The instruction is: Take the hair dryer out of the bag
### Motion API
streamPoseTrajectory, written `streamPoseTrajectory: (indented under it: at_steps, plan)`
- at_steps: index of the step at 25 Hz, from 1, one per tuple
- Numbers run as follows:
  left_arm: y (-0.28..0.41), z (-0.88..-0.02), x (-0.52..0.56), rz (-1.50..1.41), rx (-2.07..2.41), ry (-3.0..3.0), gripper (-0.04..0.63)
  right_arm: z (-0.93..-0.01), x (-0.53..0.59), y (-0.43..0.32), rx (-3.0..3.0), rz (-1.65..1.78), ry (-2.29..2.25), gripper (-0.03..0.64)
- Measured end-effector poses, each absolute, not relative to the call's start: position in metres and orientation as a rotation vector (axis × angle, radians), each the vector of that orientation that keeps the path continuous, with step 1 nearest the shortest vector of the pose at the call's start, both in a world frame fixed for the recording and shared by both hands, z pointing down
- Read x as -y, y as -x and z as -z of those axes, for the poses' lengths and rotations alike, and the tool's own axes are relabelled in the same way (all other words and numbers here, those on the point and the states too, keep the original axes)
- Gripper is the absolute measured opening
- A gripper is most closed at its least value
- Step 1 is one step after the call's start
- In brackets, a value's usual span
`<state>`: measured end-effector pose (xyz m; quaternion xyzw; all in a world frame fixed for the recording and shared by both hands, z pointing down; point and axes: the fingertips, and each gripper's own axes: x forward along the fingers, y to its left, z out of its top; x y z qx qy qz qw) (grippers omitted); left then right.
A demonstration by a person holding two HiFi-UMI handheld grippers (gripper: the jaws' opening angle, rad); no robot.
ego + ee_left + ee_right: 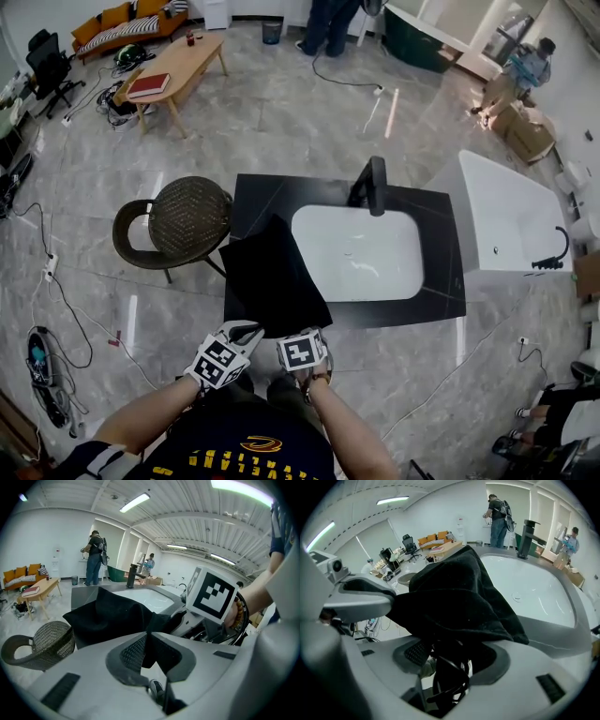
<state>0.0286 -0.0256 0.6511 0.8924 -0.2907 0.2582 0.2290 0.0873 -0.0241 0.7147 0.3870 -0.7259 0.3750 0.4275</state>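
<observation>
Early stage | black cloth bag point(272, 272) on near-left corner of black stone counter point(439, 225) | your left gripper point(147, 637) pinches its rim | your right gripper point(450, 656) gapes around a black cord loop point(449, 679) | hair dryer unseen, likely inside.

The bag point(275, 272) lies on the counter point(441, 253), left of the sink point(375, 262); the chair point(178, 225) stands further left.

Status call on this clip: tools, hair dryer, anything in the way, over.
Left tool shut on edge of black cloth bag. Right tool open under bag, dark loops between jaws. Hair dryer not visible. Fabric drapes over right tool.
</observation>
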Motion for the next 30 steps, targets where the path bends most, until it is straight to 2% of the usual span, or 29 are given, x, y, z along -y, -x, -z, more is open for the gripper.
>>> streamPoseTrajectory:
  at_steps: [3,5,8,13,18,20,22,30]
  plan:
    - [-0.036,-0.652,0.017,-0.725,0.704,-2.482,0.038,-0.713,0.017,-0.093,1.812,-0.964,-0.981,0.244]
    - [-0.035,-0.647,0.016,-0.711,0.674,-2.498,0.116,-0.713,0.017,-0.097,1.825,-0.984,-0.988,0.244]
    - [-0.013,-0.635,0.038,-0.593,0.750,-2.441,0.121,-0.709,0.017,-0.102,1.845,-1.084,-1.018,0.241]
    - [0.061,-0.655,0.120,-0.309,1.041,-2.031,0.121,-0.703,0.032,-0.089,1.904,-1.211,-1.068,0.241]
    - [0.059,-0.684,0.167,-0.125,0.948,-1.715,0.123,-0.704,0.045,-0.081,1.888,-1.137,-1.084,0.239]
    - [0.054,-0.688,0.179,-0.111,0.933,-1.679,0.120,-0.704,0.047,-0.081,1.880,-1.102,-1.077,0.238]
    - [0.057,-0.693,0.189,-0.191,0.977,-1.703,0.009,-0.703,0.045,-0.082,1.873,-1.069,-1.066,0.238]
    - [0.077,-0.689,0.259,-0.389,1.159,-1.843,0.008,-0.697,0.003,-0.095,1.838,-1.046,-1.052,0.235]
